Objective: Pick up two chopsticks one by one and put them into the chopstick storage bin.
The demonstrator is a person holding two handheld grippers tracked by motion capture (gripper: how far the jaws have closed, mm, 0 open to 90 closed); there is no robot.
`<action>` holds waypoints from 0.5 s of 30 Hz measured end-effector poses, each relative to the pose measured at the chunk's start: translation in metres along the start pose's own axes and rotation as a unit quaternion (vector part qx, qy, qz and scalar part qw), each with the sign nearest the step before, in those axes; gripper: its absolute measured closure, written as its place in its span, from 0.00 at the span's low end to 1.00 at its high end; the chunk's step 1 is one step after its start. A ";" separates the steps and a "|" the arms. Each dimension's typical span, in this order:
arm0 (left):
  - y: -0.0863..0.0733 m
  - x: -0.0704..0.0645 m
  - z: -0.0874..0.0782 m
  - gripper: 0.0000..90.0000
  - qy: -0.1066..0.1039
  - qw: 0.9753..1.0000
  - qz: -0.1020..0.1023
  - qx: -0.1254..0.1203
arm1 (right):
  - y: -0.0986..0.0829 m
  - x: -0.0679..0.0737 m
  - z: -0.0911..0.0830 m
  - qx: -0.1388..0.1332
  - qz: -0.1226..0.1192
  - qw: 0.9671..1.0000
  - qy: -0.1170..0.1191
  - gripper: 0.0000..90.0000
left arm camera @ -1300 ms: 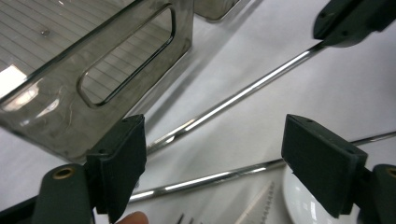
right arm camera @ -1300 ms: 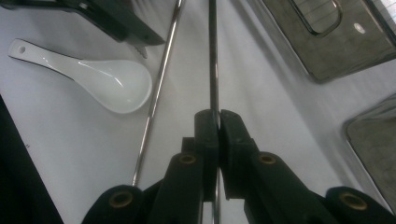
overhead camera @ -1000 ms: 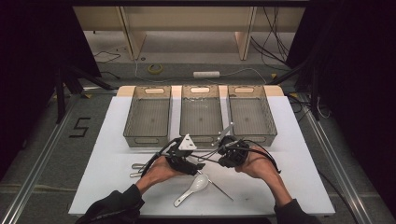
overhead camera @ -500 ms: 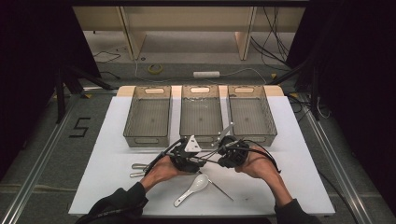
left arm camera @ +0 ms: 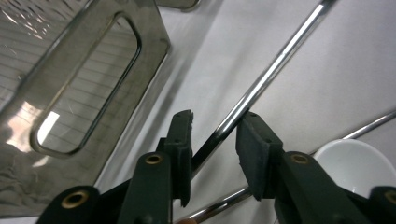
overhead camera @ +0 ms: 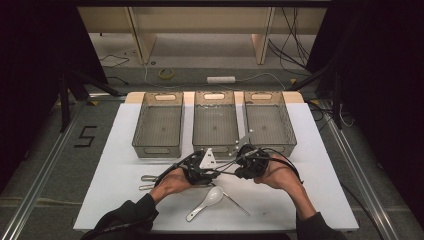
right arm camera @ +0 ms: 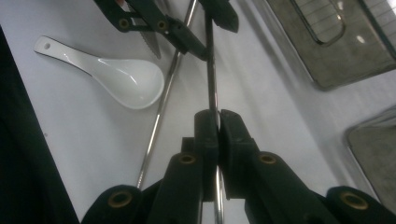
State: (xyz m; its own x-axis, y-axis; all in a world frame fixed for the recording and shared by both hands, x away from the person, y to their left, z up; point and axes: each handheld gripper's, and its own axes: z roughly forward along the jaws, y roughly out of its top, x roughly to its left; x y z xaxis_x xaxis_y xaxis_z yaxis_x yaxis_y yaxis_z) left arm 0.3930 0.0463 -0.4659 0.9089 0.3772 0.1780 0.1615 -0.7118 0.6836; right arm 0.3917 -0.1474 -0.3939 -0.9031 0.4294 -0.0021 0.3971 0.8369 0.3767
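The right gripper (right arm camera: 217, 122) has its two black jaws pressed together on a thin shiny metal rod (right arm camera: 209, 70), gripping it firmly. The rod runs away from those jaws toward twelve o'clock in the right gripper view.

In the left gripper view, the left gripper (left arm camera: 215, 135) has its jaws apart, one on each side of the same rod (left arm camera: 266, 77). The gap is a good deal wider than the rod. The rod lies close to the jaw on the right of that view; whether it touches is unclear.

From the high view, both grippers sit close together at the near middle of the white table (overhead camera: 325, 185), just toward six o'clock from three clear wire-floored plastic bins (overhead camera: 216, 125). The left gripper (overhead camera: 218, 169) is at nine o'clock of the right gripper (overhead camera: 234, 162), and the rod (overhead camera: 243, 141) rises between them, slanting toward one o'clock.

Both forearms enter from six o'clock in dark sleeves, hands wrapped around the gripper bodies, angled inward toward each other.

A white ceramic soup spoon (overhead camera: 206, 202) lies on the table at six o'clock of the grippers. A second thin metal rod (overhead camera: 236, 202) lies flat just beside it.
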 end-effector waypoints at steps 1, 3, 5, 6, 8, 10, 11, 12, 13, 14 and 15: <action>0.000 0.000 0.000 0.76 0.000 1.000 0.000 0.000 | 0.000 0.000 0.000 0.000 0.000 1.000 0.000 0.97; 0.004 -0.002 -0.006 0.78 0.008 1.000 0.026 0.001 | -0.003 -0.002 -0.003 -0.006 -0.005 1.000 0.005 0.96; 0.006 -0.003 -0.008 0.80 0.008 0.999 0.031 -0.002 | -0.005 -0.006 -0.007 -0.015 -0.002 1.000 0.001 0.94; 0.009 -0.004 -0.012 0.81 0.011 0.999 0.043 -0.007 | -0.007 -0.009 -0.008 -0.020 0.001 1.000 0.000 0.93; 0.013 -0.005 -0.017 0.84 0.010 0.998 0.054 -0.010 | -0.010 -0.012 -0.011 -0.032 0.008 0.999 -0.003 0.91; 0.014 -0.006 -0.018 0.87 0.007 0.998 0.060 -0.010 | -0.012 -0.016 -0.014 -0.039 0.010 0.999 -0.006 0.88; 0.016 -0.008 -0.019 0.89 0.005 0.998 0.067 -0.009 | -0.013 -0.018 -0.016 -0.045 0.009 0.999 -0.010 0.87; 0.017 -0.010 -0.020 0.91 0.003 0.997 0.072 -0.007 | -0.013 -0.018 -0.017 -0.051 0.015 0.998 -0.016 0.85; 0.018 -0.013 -0.020 0.93 0.000 0.997 0.078 -0.005 | -0.013 -0.020 -0.019 -0.057 0.024 0.998 -0.019 0.86; 0.020 -0.016 -0.019 0.93 -0.001 0.997 0.083 -0.001 | -0.014 -0.021 -0.020 -0.063 0.022 0.998 -0.018 0.86; 0.022 -0.017 -0.019 0.94 0.000 0.997 0.077 -0.002 | -0.015 -0.021 -0.021 -0.068 0.027 0.997 -0.018 0.84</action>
State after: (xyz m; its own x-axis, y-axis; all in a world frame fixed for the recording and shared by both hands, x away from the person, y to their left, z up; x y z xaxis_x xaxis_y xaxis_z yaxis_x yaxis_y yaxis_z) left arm 0.3735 0.0357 -0.4403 0.9226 0.2633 0.2819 0.0181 -0.7596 0.6502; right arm 0.4016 -0.1761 -0.3797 -0.8734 0.4869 -0.0103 0.4176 0.7597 0.4985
